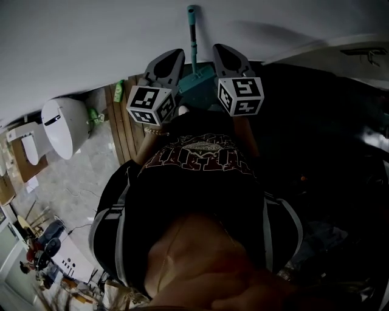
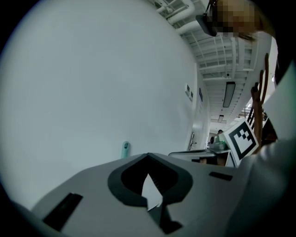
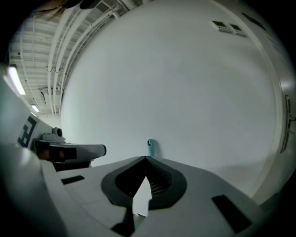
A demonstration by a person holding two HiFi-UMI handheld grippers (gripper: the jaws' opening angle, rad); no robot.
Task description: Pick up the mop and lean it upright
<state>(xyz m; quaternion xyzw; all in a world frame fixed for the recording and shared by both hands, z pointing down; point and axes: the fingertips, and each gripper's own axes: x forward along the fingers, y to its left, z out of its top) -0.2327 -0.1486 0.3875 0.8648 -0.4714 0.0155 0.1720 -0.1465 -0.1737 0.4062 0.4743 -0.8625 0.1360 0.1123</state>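
The mop stands upright against the white wall. Its teal handle (image 1: 193, 36) rises to a tip (image 1: 192, 10), and its teal head (image 1: 197, 90) sits low between my two grippers. The left gripper (image 1: 177, 54) is just left of the handle and the right gripper (image 1: 219, 48) just right of it. Neither touches the mop. In the left gripper view the jaw tips (image 2: 148, 155) meet, with the handle tip (image 2: 125, 149) beyond them. In the right gripper view the gripper (image 3: 145, 158) is shut too, under the handle tip (image 3: 150, 147). Nothing is held.
A white toilet-like fixture (image 1: 64, 124) stands to the left on pale tiles, beside wooden slats (image 1: 124, 124) and a small green item (image 1: 118, 90). The area at the right (image 1: 328, 140) is dark. The person's dark shirt (image 1: 200, 182) fills the lower frame.
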